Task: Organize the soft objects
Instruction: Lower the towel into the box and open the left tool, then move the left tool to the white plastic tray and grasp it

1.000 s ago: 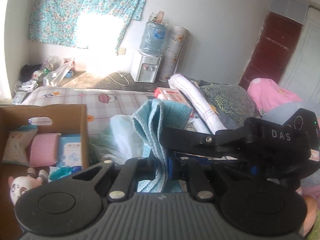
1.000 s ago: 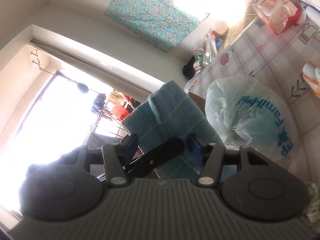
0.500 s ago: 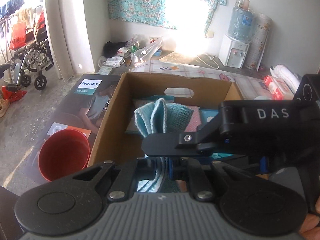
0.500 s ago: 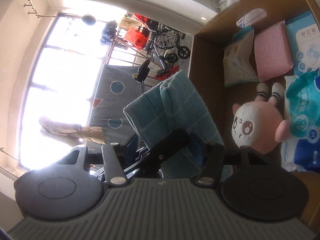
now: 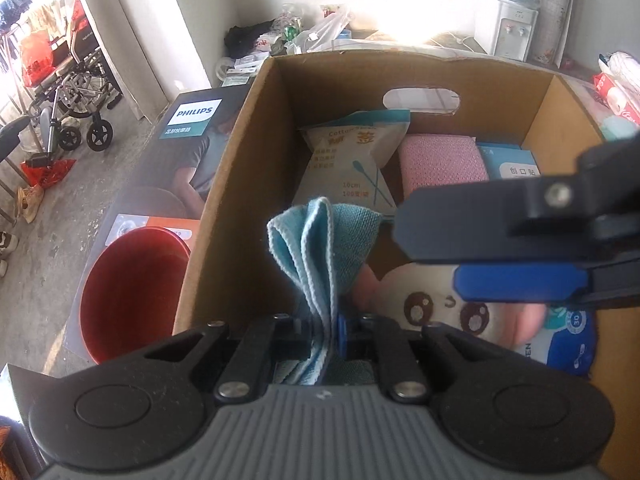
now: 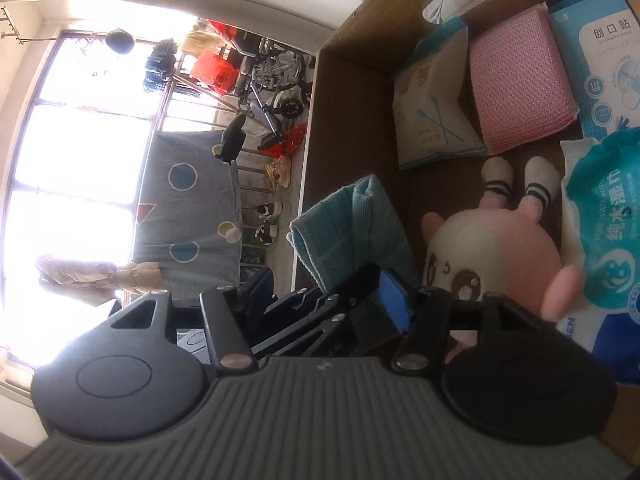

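"Blue towel, where have you got it?" the desk asks.

"Pinched folded in my left tongs, clenched tight and tipped down over the open cardboard box. My right tongs have just been opening. The towel sits ahead between their fingers, but the pads aren't pressing it, so I call them released."

"Which step is that?"

"Putting the towel in, I'd say. Next I need to lower the left tongs and let go, with the right ones drawn clear."

"Is there room?"

"Some. Seen from the left wrist, the box wall is at nine o'clock of the towel, the cotton swab packet at twelve, the pink sponge at one and the plush toy at four. Bare box floor shows under the towel beside that wall. It looks narrow, so I'd keep off the rim and the toy's head."
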Tool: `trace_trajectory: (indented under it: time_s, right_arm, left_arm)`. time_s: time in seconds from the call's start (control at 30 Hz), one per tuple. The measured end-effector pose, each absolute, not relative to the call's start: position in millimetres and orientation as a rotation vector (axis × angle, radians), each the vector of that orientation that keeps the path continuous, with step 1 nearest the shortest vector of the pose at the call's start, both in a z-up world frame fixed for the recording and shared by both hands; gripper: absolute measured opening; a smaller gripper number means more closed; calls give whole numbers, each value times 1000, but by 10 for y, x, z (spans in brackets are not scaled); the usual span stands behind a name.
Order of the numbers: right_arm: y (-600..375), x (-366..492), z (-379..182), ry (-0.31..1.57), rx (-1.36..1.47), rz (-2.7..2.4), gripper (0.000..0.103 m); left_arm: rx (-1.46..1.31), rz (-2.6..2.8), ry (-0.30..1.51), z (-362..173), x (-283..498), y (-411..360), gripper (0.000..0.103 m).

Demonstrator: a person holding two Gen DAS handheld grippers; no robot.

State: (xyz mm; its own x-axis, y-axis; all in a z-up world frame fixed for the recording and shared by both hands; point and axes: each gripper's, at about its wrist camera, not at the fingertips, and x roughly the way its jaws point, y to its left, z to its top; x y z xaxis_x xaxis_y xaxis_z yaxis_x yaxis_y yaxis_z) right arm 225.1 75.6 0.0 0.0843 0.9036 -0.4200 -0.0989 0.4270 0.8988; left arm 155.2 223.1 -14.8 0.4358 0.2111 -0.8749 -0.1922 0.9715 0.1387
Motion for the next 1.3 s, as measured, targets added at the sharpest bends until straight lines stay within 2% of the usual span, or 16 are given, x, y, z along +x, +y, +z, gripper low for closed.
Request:
trace_trajectory:
  time_s: [0.17, 0.23, 0.3, 0.37, 0.4, 0.67, 0.93, 1.1, 1.3]
  right_arm:
    - [395, 2248, 119, 1177, 818, 874, 64]
    - [293, 2209, 95, 1168, 812, 870, 65]
    - [199, 2185, 89, 1162, 810, 867, 66]
    - [137, 2166, 83, 1153, 814, 865, 67]
    - [120, 2163, 83, 1147, 815, 864, 67]
    - [-210, 1946, 215, 1057, 807, 861, 69]
    - [-1007, 1436, 545, 879, 662, 759, 78]
    - [-1678, 1091, 647, 801, 575, 618, 81]
    - [-2507, 875, 548, 769, 538, 419, 81]
  left_arm:
    - [20, 288, 1094, -282, 1687, 2235, 17]
    - [-2, 289, 1082, -268, 1668, 2241, 24]
    - [-14, 290, 1050, -214, 1628, 2239, 42]
    - [-9, 295, 1007, -136, 1604, 2214, 52]
    - [-5, 301, 986, -97, 1583, 2201, 54]
    - [-61, 270, 858, 302, 1326, 2036, 59]
    - [-127, 35, 720, 669, 861, 1387, 65]
    - [-106, -127, 669, 718, 666, 853, 71]
    - [-61, -269, 700, 545, 702, 234, 71]
